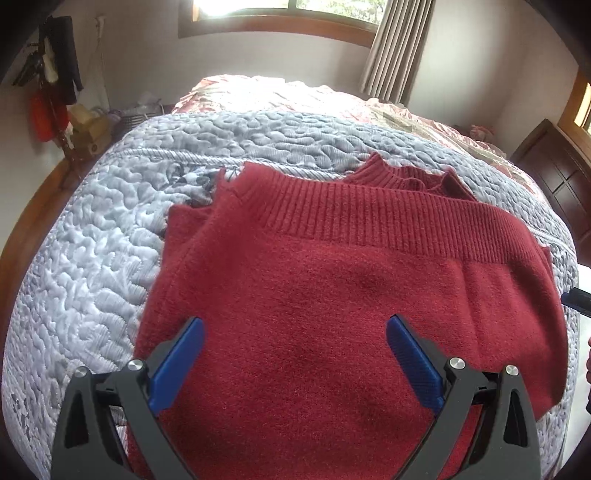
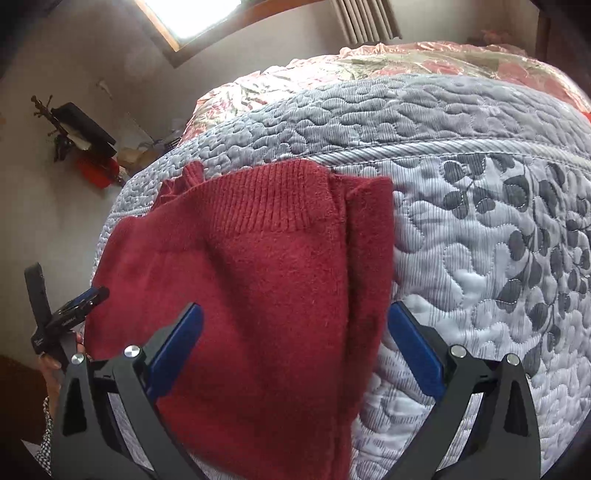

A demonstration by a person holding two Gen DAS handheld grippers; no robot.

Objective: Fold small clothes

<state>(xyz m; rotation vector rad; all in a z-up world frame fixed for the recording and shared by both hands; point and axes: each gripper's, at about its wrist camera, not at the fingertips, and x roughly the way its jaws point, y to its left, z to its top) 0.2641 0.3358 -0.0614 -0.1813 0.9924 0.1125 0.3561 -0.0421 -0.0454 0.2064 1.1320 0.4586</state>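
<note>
A bed is covered by a grey quilted bedspread stitched with dark leaf shapes, and a pink floral cover is laid at its far end. A wood-framed window and a beige curtain are seen on the wall beyond. Dark and red items are hung at the left.

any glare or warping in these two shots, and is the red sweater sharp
Left wrist view: the window is blown out white, the bed's quilt bows from fisheye warp, and the red sweater is fairly sharp, knit ribs visible. Right wrist view: its window is likewise overexposed, the corners fall dark, and the sweater looks sharp.
</note>
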